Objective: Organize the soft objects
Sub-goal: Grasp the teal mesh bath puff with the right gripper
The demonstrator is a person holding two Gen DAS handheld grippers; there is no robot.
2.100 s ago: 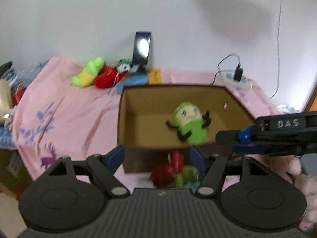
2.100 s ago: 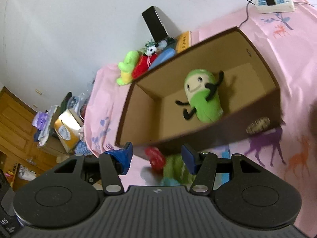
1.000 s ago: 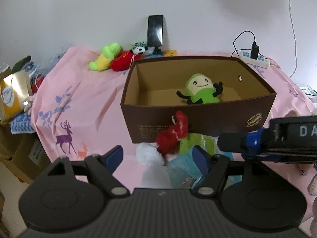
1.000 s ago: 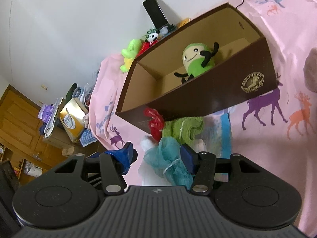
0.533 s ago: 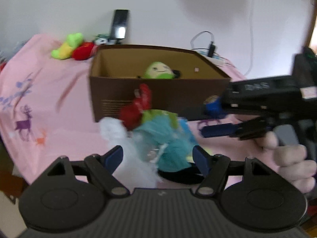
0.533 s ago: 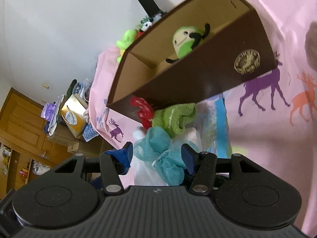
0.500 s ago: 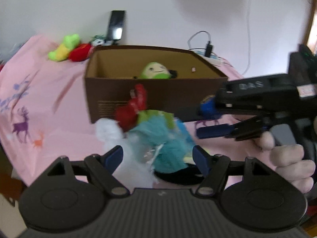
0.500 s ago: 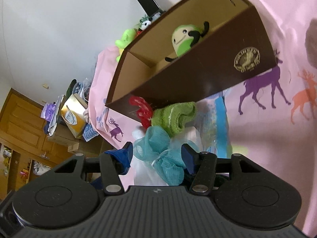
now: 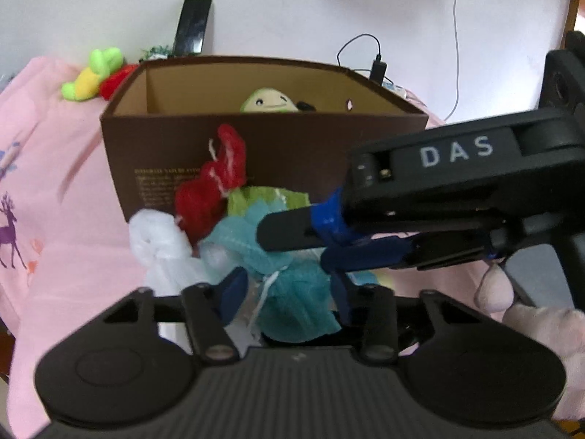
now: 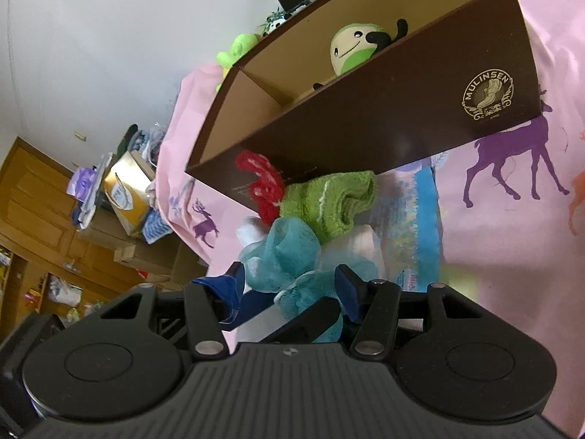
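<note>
**Both grippers at the teal mesh puff in front of the box**

The teal mesh puff (image 9: 292, 292), frilly and netted, lies at the near end of a small heap on the pink deer-print cloth (image 9: 65, 219), just in front of the brown cardboard box (image 9: 292, 146). The left gripper (image 9: 289, 298) has just been closing its fingers, and they now sit against the puff on both sides, gripping it. The right gripper (image 10: 290, 285) has its fingers spread wide around the same puff without pressing it; in the left view it reaches in from the right, held by a hand (image 9: 526, 314).

Behind the puff lie a fuzzy red piece (image 9: 212, 190), a folded green terry cloth (image 10: 329, 201) and a crumpled white plastic bag (image 9: 161, 245), all pressed close against the box's front wall. A blue printed packet (image 10: 420, 219) lies flat beside them.

The box is open-topped with straight, thin walls; a round green plush doll (image 10: 353, 53) sits inside, with bare floor around it. More plush toys (image 9: 91, 77) and a dark phone (image 9: 193, 25) stand behind the box by the white wall.
</note>
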